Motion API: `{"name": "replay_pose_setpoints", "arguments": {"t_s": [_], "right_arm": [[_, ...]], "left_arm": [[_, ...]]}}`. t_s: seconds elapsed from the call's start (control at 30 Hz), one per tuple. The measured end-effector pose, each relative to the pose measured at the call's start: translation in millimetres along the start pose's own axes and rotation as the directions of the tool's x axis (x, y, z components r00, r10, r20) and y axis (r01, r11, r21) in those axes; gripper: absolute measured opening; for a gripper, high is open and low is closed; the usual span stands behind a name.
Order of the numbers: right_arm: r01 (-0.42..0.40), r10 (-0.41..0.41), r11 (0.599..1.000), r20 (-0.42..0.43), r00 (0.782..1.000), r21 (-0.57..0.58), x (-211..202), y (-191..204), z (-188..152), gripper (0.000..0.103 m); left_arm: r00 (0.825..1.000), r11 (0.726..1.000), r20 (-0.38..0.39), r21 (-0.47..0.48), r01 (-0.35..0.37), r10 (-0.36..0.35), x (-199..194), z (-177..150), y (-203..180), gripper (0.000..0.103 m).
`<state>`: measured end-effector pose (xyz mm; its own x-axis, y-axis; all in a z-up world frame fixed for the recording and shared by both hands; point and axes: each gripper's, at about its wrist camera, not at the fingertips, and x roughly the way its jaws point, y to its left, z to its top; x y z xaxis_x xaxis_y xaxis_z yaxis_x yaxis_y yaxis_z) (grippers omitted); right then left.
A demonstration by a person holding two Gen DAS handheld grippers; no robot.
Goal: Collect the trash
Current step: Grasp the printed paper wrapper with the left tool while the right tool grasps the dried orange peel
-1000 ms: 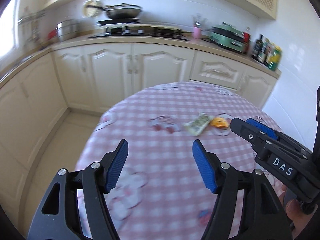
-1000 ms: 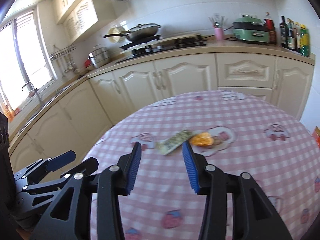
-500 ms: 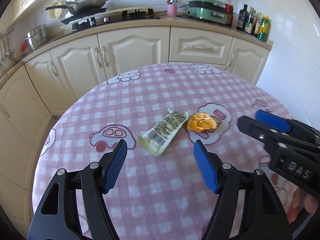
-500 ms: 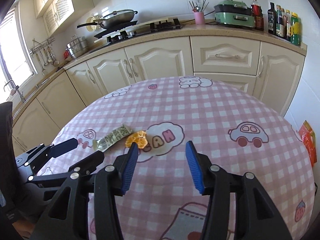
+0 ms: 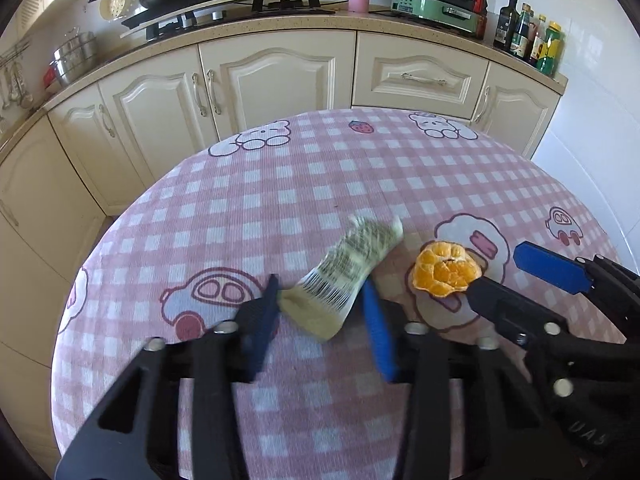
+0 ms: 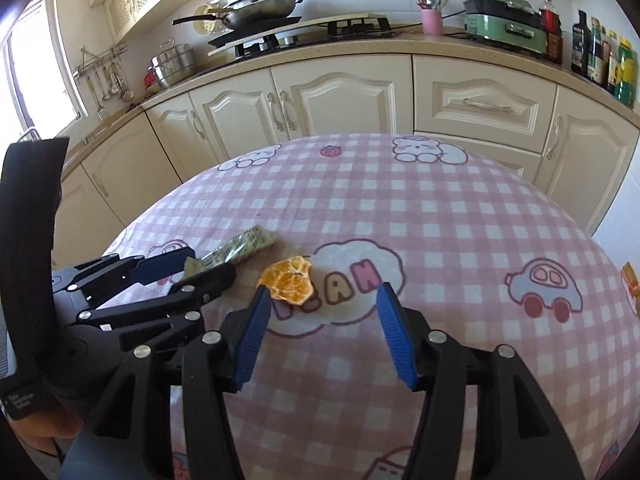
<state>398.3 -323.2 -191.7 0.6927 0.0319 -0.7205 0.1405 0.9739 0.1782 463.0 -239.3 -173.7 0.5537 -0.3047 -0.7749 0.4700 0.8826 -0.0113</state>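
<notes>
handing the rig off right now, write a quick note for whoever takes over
Left gripper: jaws have just been closing around the near end of the snack wrapper; a firm grip is not certain, check before lifting.
Right gripper: open, jaws have just been widening, empty, with the orange peel just ahead of its left finger.
Both pieces are still on the pink checked tablecloth, side by side.
Done: approach only. Left: grip and lift both, then bin them; no bin is in view.

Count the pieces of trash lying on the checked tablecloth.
2. A crumpled wrapper lies between the left gripper fingers. An orange peel lies just right of it, on the cloud print, by the right gripper. More may be hidden behind the grippers.
</notes>
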Motion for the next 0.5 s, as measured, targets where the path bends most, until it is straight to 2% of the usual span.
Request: {"name": "replay_pose_setpoints", "arguments": {"t_s": [0.13,0.23,0.43,0.5], "right_arm": [[-0.009,0.009,1.000,-0.019,1.000,-0.013,8,7,3,0.055],[-0.014,0.012,0.999,-0.055,0.998,-0.034,17,13,5,0.055],[0.016,-0.024,0.994,-0.075,0.997,-0.110,26,30,8,0.054],[0.027,-0.037,0.991,-0.075,0.996,-0.134,28,35,7,0.045]], "left_arm": [[1.000,0.999,0.005,-0.032,0.017,-0.017,-1,-1,8,0.025],[1.000,0.998,0.005,-0.055,0.025,-0.025,-3,-3,15,0.024],[0.999,0.993,0.006,-0.107,0.049,-0.049,-17,-17,29,0.023],[0.999,0.991,0.011,-0.124,0.050,-0.049,-23,-23,33,0.023]]}}
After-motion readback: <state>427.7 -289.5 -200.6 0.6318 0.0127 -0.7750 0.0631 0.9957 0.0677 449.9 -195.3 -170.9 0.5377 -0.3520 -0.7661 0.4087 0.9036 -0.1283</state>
